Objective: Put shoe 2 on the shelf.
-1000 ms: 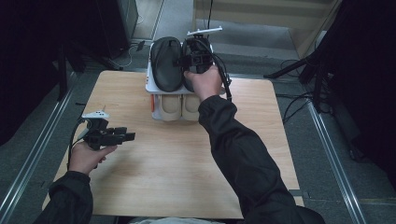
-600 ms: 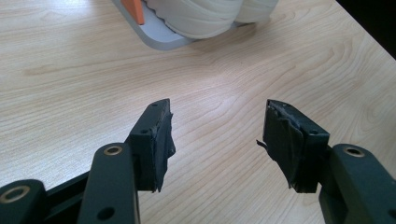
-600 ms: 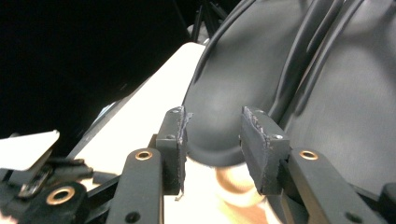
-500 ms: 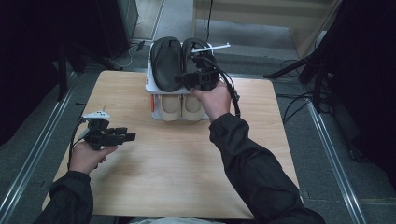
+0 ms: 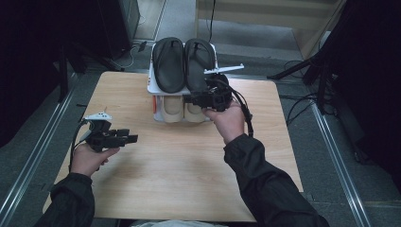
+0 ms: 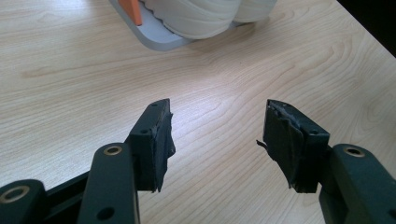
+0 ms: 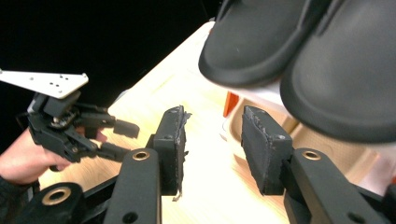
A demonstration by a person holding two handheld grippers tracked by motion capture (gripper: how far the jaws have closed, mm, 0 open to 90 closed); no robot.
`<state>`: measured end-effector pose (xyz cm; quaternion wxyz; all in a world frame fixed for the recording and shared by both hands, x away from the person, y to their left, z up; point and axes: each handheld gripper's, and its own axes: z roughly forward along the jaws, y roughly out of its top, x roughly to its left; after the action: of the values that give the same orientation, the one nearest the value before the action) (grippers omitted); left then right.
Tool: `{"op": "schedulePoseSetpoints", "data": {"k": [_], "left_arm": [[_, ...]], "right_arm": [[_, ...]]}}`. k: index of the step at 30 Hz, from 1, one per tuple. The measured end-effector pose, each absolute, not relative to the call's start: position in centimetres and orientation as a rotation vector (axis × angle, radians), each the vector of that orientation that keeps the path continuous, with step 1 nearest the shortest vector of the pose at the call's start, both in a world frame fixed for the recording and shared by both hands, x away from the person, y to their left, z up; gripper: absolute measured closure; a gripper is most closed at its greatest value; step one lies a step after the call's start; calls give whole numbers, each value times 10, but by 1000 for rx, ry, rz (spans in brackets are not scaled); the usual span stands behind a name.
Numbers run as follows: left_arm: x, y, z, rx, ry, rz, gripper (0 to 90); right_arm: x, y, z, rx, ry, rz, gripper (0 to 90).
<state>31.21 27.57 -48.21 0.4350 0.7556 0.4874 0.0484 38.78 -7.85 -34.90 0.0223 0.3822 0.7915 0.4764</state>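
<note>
Now, from the high view, your right gripper point(image 5: 196, 98) sits at the front right corner of the small white two-tier shoe rack point(image 5: 152, 84), which stands at the far middle of the light wooden surface point(image 5: 179, 161). Its fingers are spread and have just been opening a little, with nothing between them. On the rack's top tier lies the pair of black rubber slippers point(image 5: 183, 61), side by side; in the lower tier, the pair of cream-coloured slippers point(image 5: 182, 108). Your left gripper point(image 5: 126, 138) hovers over the near left part of the surface, well apart from the rack, its fingers pointing right.

Next, in the left gripper view, your own fingers point(image 6: 156, 140) stand spread wide over bare wood, holding nothing. Ahead of them you see the rack's grey base with an orange post point(image 6: 131, 9) and the cream-coloured slippers point(image 6: 201, 16) resting on it.

Finally, in the right gripper view, your fingers point(image 7: 261, 147) are parted with only air between them. The black rubber slippers point(image 7: 299, 51) hang just above and ahead, their rounded ends over the rack's edge, untouched. Farther off at the left, your left gripper point(image 7: 119, 137) shows in your other hand.
</note>
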Motion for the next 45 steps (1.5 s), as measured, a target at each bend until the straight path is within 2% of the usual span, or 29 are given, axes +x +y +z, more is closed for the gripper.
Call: {"op": "schedulePoseSetpoints", "data": {"k": [4,11,17,45], "left_arm": [[312,275,-482,1883,1211,123,428],[312,275,-482,1882,1218,130,428],[312,275,-482,1897,1211,134,428],[303,257,-476,1911,1162,142,397]], "right_arm": [[380,-89,-359,1154,2455,1523,549],[364,-103,-383,1080,2474,1546,554],[359,-111,-401,1091,2507,1544,520],[329,-161,-463,1036,2515,1560,504]]}}
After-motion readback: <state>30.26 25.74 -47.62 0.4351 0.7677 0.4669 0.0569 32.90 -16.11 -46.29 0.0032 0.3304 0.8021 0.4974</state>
